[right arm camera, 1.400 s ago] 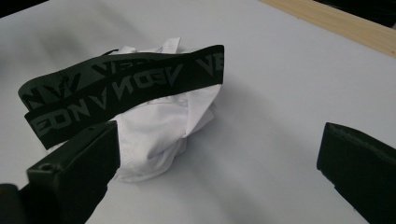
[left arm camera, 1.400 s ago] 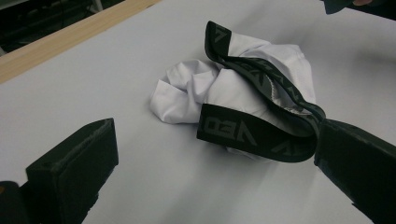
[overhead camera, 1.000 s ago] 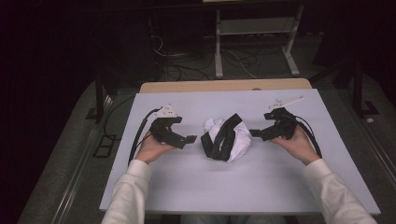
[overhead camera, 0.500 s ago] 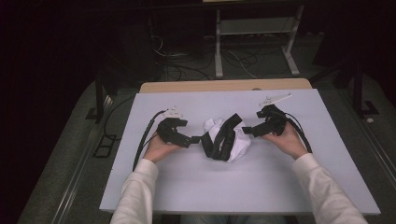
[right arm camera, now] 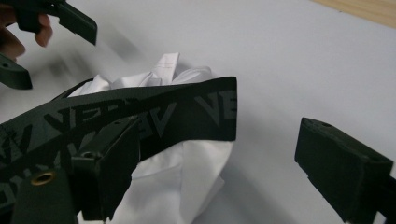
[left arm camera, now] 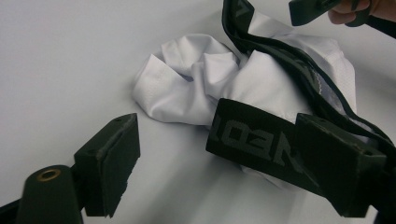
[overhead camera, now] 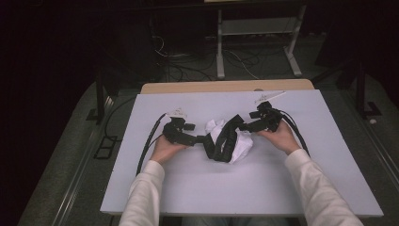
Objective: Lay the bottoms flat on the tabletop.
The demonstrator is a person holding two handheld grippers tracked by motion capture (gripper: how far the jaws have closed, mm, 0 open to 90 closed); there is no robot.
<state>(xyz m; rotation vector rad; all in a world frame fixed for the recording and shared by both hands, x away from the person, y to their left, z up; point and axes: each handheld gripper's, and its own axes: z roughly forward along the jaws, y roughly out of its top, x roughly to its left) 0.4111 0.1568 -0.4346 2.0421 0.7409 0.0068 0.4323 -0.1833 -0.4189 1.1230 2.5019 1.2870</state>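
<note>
Crumpled white garment with a black lettered waistband lies mid-frame in the high view, on the white worktop, between the two grippers. The band runs diagonally over the white cloth, from upper right down to lower left of the pile.

Left gripper sits just left of the pile, tips at the lower end of the band. In the left gripper view the jaws stand apart, have just been closing; a band end lies between them, hard against the right jaw, the left jaw is clear on bare worktop. Not clamped, released.

Right gripper comes in from the upper right of the pile, tips at the band's upper end. In the right gripper view the band crosses over the left jaw; the right jaw stands well off over bare worktop. Jaws have just been closing, nothing pinched. Whether the left jaw actually touches the band is hard to tell, probably just behind it.

Both hands grip the gripper bodies, white sleeves entering from the bottom of the frame. Cables trail off each gripper.
</note>
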